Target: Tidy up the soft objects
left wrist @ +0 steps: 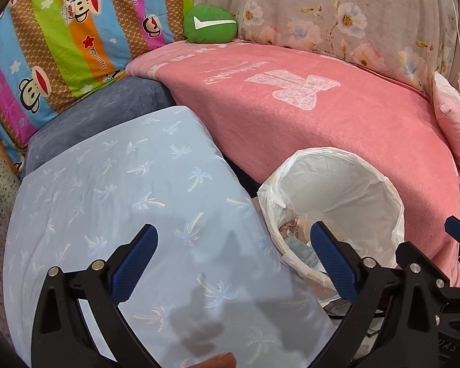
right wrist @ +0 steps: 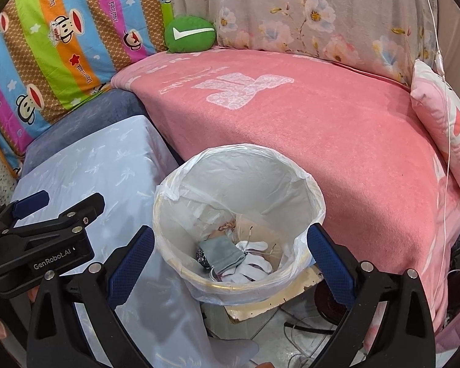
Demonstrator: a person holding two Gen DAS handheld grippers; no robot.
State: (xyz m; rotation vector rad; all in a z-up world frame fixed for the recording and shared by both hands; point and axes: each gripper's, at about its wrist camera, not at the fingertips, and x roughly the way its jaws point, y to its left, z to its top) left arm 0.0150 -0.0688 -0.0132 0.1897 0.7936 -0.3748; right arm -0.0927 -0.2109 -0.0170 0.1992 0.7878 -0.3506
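Both grippers stand wide open and empty: right gripper [right wrist: 230,248] over the lined bin [right wrist: 317,202], left gripper [left wrist: 233,257] over the pale blue pillow [left wrist: 113,202]. Expect the pillow to be light, limp and compressible. Pinch its near corner or edge; the fabric may slip.

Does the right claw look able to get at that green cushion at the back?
Probably yes. The right claw is open and empty, and only the bare pink blanket lies between the bin below it and the green cushion.
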